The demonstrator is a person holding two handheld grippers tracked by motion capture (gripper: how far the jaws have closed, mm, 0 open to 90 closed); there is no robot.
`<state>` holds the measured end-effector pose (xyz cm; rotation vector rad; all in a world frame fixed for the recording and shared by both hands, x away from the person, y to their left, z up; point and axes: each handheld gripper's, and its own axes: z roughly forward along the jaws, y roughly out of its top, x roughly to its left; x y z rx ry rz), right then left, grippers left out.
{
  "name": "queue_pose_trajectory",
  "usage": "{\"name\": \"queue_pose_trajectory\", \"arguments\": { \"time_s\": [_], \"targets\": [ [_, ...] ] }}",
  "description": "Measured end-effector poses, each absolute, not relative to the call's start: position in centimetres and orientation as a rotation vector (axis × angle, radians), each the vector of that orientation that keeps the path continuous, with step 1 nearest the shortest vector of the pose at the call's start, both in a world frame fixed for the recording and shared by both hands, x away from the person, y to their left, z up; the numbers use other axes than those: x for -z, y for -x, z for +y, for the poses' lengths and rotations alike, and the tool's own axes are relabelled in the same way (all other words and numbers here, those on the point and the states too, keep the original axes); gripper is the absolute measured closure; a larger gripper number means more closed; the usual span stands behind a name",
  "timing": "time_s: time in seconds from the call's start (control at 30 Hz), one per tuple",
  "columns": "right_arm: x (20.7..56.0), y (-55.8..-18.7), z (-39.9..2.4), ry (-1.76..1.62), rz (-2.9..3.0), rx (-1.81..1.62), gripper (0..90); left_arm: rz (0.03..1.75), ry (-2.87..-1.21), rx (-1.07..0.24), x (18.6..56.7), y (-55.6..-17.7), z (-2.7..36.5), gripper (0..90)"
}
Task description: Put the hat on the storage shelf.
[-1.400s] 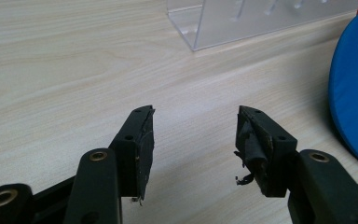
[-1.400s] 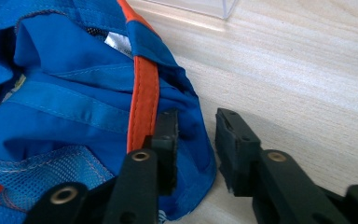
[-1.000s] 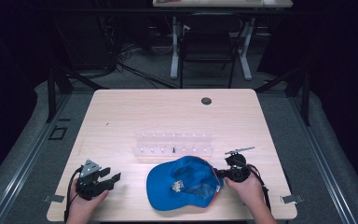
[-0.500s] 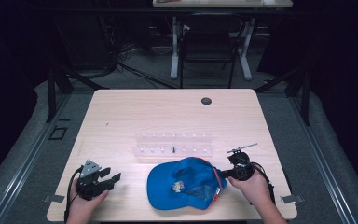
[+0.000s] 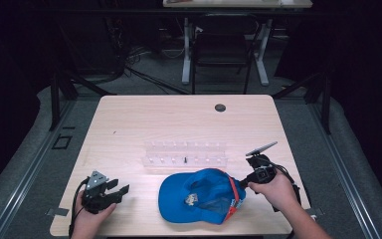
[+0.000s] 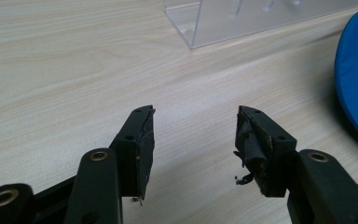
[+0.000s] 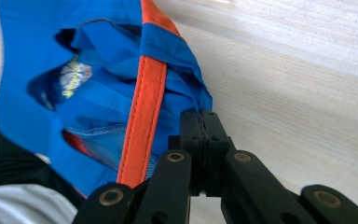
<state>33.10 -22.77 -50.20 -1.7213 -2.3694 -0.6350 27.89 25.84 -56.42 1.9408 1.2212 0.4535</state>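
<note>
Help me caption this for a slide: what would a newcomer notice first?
A bright blue fabric cap with an orange band lies at the near edge of the pale wooden table, its rim pinched by the right tool. Just behind it stands a clear plastic rack, while the left tool rests open at the near left.

We see a pale wooden worktop (image 5: pixel 129 129) with a dark round grommet (image 5: pixel 220 107) near its far edge. A clear plastic rack (image 5: pixel 185 154) sits mid-worktop, and a blue cap (image 5: pixel 199 194) lies just in front of it.
</note>
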Motion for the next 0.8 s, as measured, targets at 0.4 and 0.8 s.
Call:
{"name": "queue_pose_trajectory", "arguments": {
  "time_s": [0.4, 0.8],
  "targets": [
    [47.6, -33.3, -22.6, 1.760, -2.329, 0.574, 90.0, 1.215, -1.947, -0.455, 56.4, -27.9, 25.8, 47.3],
    [46.5, -33.6, -23.2, 1.825, -2.258, 0.502, 90.0, 1.218, -1.946, -0.458, 56.4, -27.8, 25.7, 47.3]
  ]
}}
